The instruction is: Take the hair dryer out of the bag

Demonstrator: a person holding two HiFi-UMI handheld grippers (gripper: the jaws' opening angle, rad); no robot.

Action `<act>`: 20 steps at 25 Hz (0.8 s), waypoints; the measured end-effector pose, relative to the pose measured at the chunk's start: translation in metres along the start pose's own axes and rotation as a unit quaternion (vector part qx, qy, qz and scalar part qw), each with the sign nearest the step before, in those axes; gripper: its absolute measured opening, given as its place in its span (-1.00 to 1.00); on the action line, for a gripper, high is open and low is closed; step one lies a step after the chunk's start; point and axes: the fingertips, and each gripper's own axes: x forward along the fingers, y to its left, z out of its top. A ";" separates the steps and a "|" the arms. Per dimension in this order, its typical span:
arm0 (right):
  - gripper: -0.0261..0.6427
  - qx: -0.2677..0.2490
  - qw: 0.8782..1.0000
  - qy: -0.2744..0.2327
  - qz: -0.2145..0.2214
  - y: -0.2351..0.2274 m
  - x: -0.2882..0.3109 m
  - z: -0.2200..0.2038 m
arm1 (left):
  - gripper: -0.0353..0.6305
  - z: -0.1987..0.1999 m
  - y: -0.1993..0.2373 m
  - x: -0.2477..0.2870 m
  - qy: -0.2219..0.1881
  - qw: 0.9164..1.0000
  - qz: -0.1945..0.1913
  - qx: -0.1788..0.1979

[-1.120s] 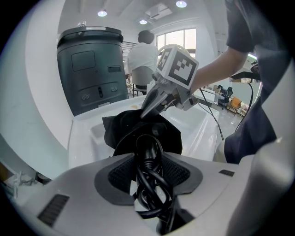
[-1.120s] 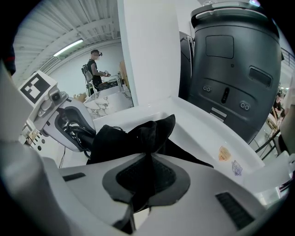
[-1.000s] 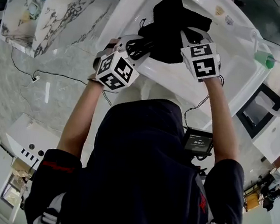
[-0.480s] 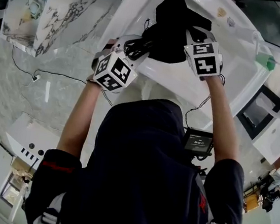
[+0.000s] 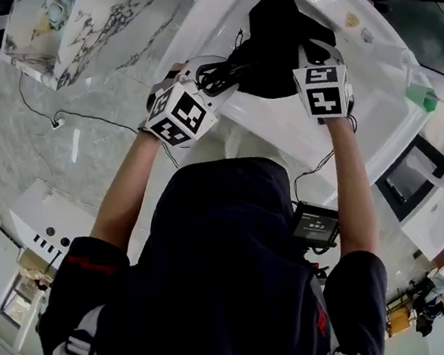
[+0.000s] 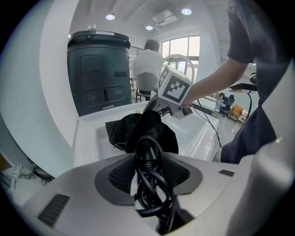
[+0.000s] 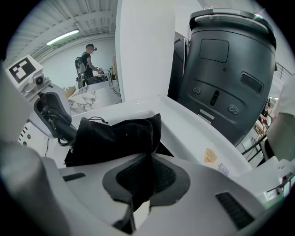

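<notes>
A black drawstring bag (image 5: 274, 37) lies on a white moulded surface (image 5: 365, 78). My right gripper (image 5: 304, 60) is shut on a fold of the bag's cloth (image 7: 144, 182), which hangs pinched between its pads. My left gripper (image 5: 219, 73) is shut on the hair dryer's coiled black cord (image 6: 148, 177), and the cord runs from the jaws into the bag's mouth (image 6: 144, 130). The hair dryer's body is hidden inside the bag. In the right gripper view, the left gripper (image 7: 48, 113) holds the cord at the bag's left end.
A tall dark grey machine (image 7: 226, 69) stands behind the white surface. A marble-patterned block (image 5: 73, 15) is at the left and a green-tipped item (image 5: 419, 95) at the right rim. People stand in the background (image 6: 148, 69).
The right gripper and the bag have edged slightly up the picture. Both grips stay as they were.
</notes>
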 end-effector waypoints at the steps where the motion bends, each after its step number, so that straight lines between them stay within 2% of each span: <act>1: -0.78 -0.001 1.000 0.000 -0.002 -0.001 0.000 0.000 | -0.34 0.001 0.000 0.000 -0.001 1.000 -0.002 -0.002; 7: -0.78 -0.007 1.000 -0.002 -0.010 -0.007 0.004 -0.002 | -0.35 0.002 -0.003 -0.005 -0.015 1.000 -0.015 -0.022; 15: -0.78 -0.020 0.999 0.004 -0.029 -0.018 0.006 -0.003 | -0.35 0.004 -0.004 -0.010 -0.021 1.000 -0.013 -0.013; 20: -0.78 -0.011 0.999 0.007 -0.039 -0.024 0.005 -0.005 | -0.35 0.007 -0.007 -0.014 -0.025 1.000 -0.014 -0.007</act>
